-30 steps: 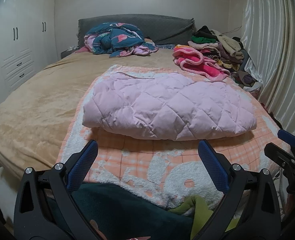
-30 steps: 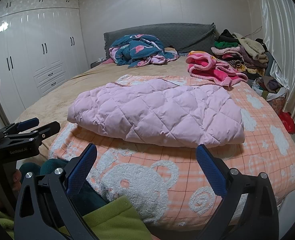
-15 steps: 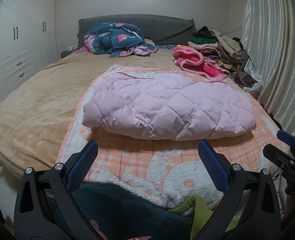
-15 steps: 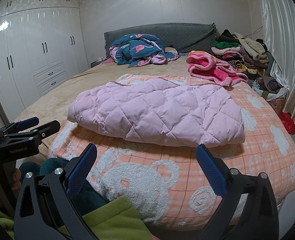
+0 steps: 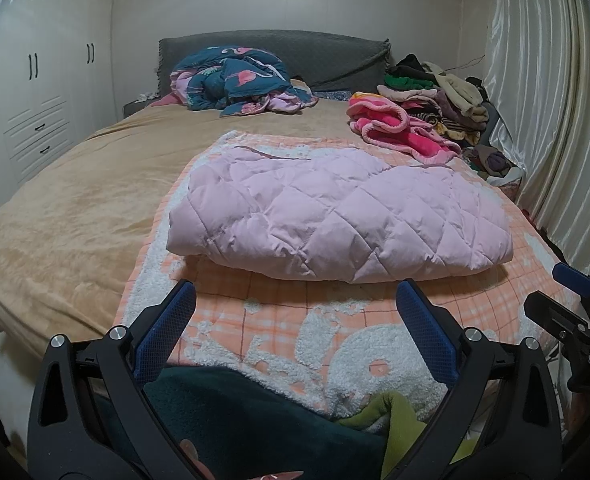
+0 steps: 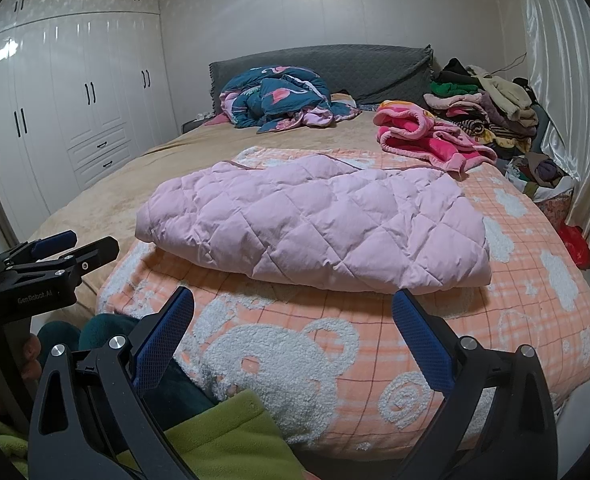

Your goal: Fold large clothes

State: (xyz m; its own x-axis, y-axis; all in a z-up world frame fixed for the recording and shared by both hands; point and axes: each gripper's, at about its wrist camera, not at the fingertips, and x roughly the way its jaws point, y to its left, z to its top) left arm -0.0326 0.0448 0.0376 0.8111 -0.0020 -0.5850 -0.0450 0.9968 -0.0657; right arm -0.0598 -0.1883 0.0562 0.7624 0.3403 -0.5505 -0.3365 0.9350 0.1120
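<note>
I had both tools pulled back at the foot of the bed [image 5: 55, 216], short of the pink quilted jacket [image 5: 335, 216]. That jacket was my landmark: it lay across the middle of the peach bear-print blanket [image 5: 335, 320], already doubled into a long thick bundle with its rounded fold facing me. My left gripper [image 5: 295, 328] stood with its jaws spread wide and nothing between them, hanging just short of the jacket's near edge. My right gripper [image 6: 291, 332] was the same, wide apart and empty, also on the near side of the jacket.

Beyond the jacket, toward the headboard, sat a crumpled teal flamingo-print quilt [image 5: 239, 80]. Off the jacket's far right corner lay a bright pink fleece garment [image 5: 395, 128], and past that a heap of mixed clothes [image 5: 435, 88] against the curtain [image 5: 555, 100].

My reading was that one fold was done and I was between grasps, lining up the next. The bundle looked too long to count as finished (a judgement, not something I could measure). The next move, as I saw it, called for each gripper to take one end of the jacket, pinching all the layers together, since puffy filling tends to slip and spring open. Lifting one end over the other evenly would matter.
</note>
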